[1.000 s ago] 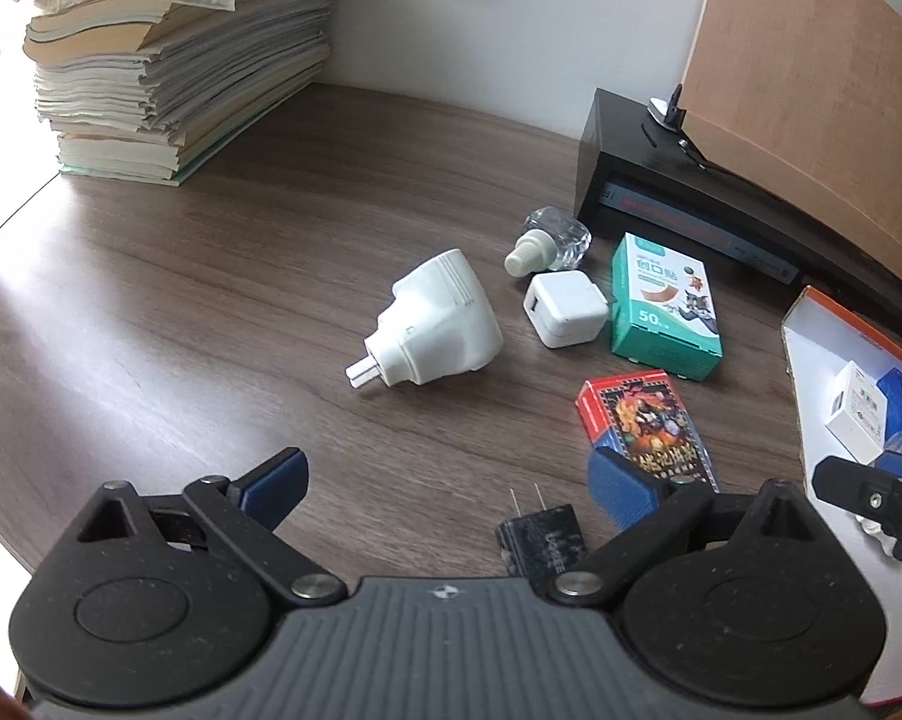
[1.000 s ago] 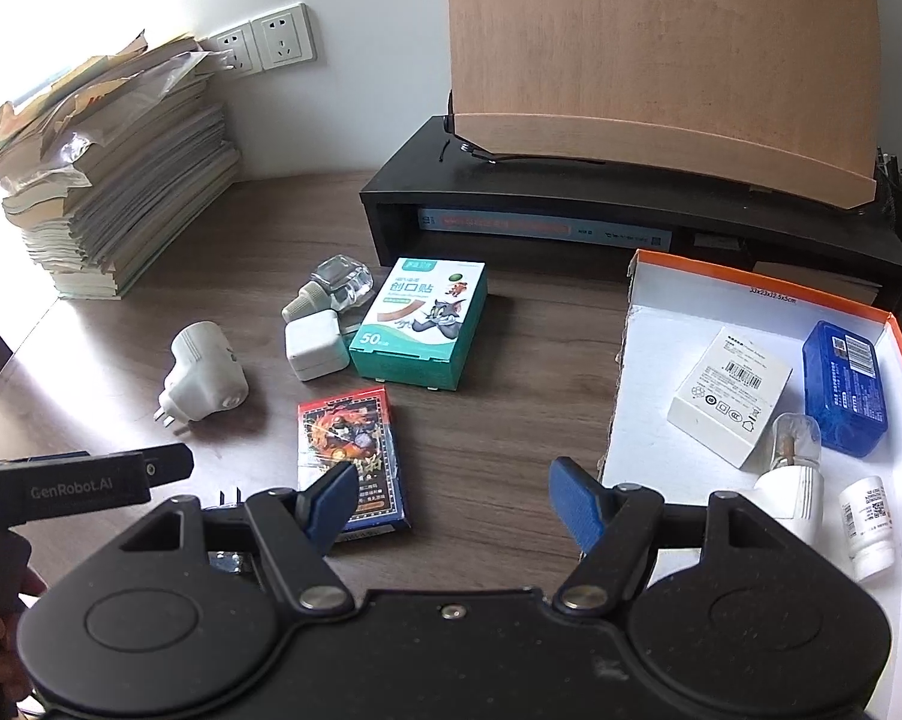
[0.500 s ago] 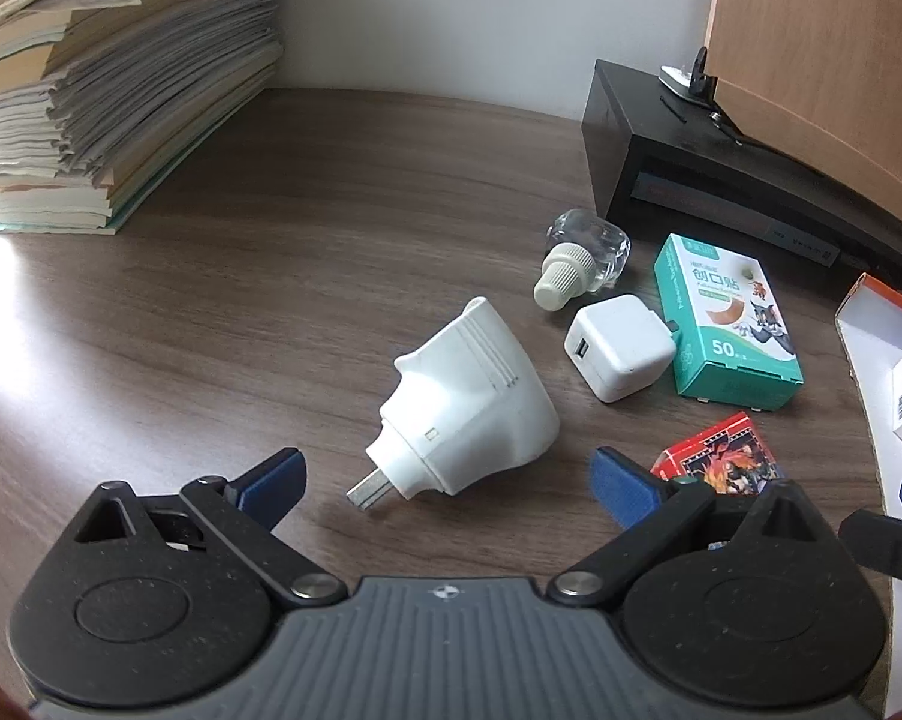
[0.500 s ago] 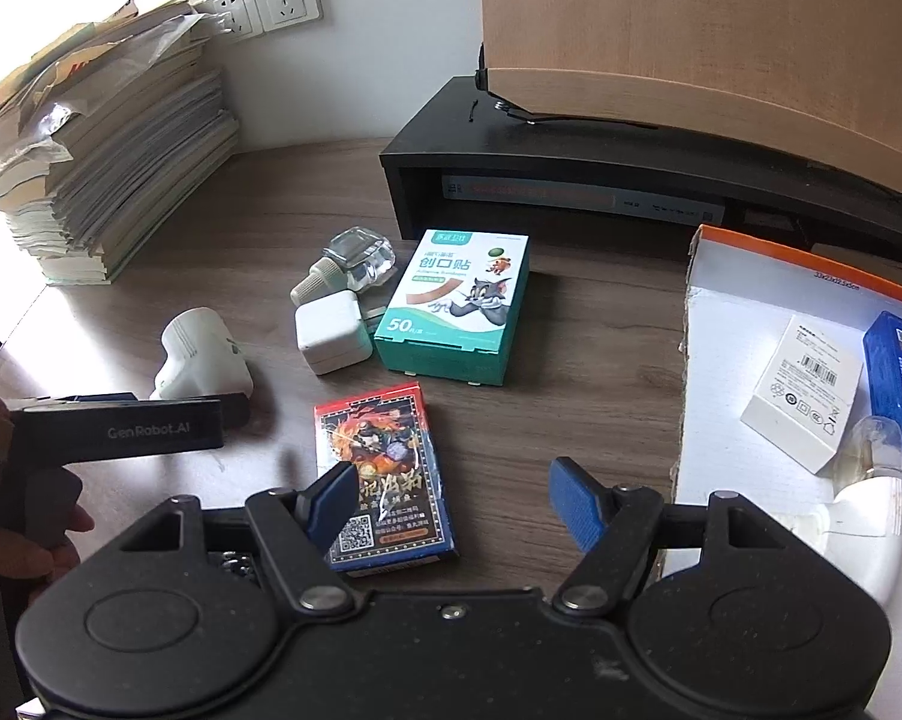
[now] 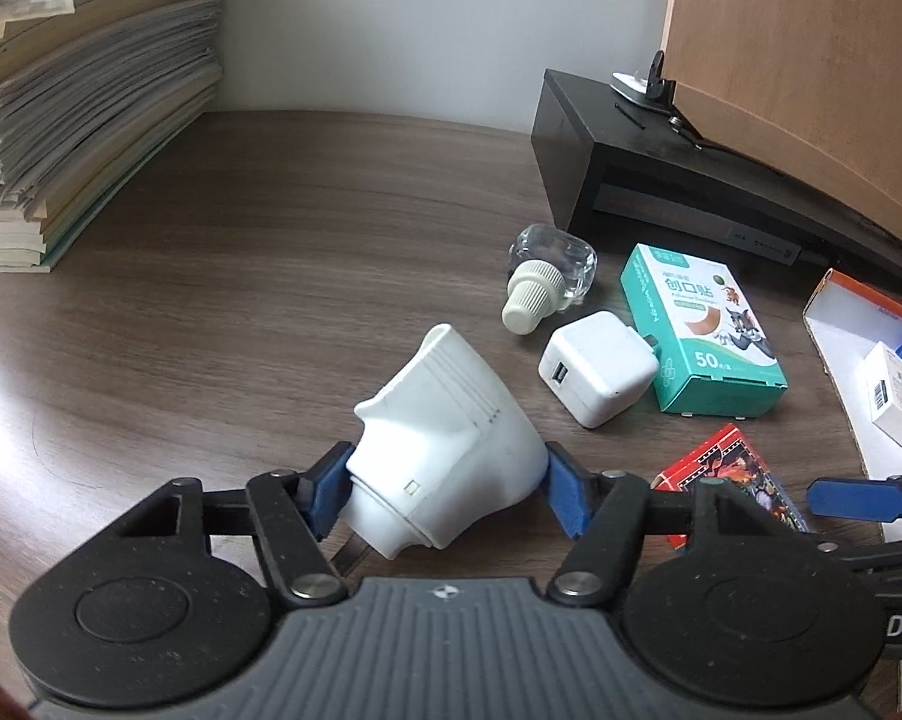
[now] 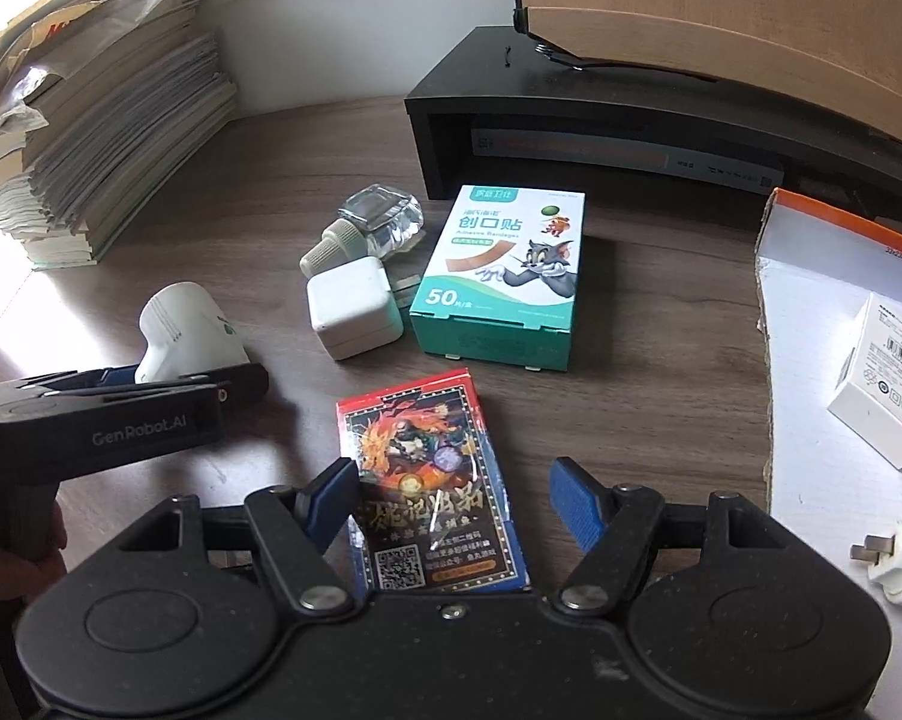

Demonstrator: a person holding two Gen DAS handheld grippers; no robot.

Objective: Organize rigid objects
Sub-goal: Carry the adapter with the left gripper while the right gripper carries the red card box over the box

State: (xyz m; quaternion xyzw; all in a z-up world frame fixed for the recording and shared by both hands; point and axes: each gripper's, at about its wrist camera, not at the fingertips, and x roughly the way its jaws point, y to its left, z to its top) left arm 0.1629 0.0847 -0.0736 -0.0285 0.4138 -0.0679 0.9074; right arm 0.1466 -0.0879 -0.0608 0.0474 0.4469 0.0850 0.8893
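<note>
A white plug adapter (image 5: 445, 420) lies on the wooden desk between the blue pads of my left gripper (image 5: 445, 498). Its jaws are closing, and both pads touch the adapter's sides. My right gripper (image 6: 451, 501) is open and low over a red and blue card pack (image 6: 427, 456). The pack's near end lies between the fingers, and the right pad stands apart from it. Beyond are a white USB charger (image 6: 352, 312), a clear bottle with a cream cap (image 6: 379, 222) and a green bandage box (image 6: 499, 276).
A white box with an orange rim (image 6: 811, 300) at the right holds small boxes and a plug. A black monitor stand (image 6: 571, 96) runs along the back under a wooden board. A tall pile of books (image 6: 91, 138) fills the back left corner.
My left gripper moved forward to the white adapter and its jaws came in onto it. My right gripper moved forward and down over the card pack, still open.
</note>
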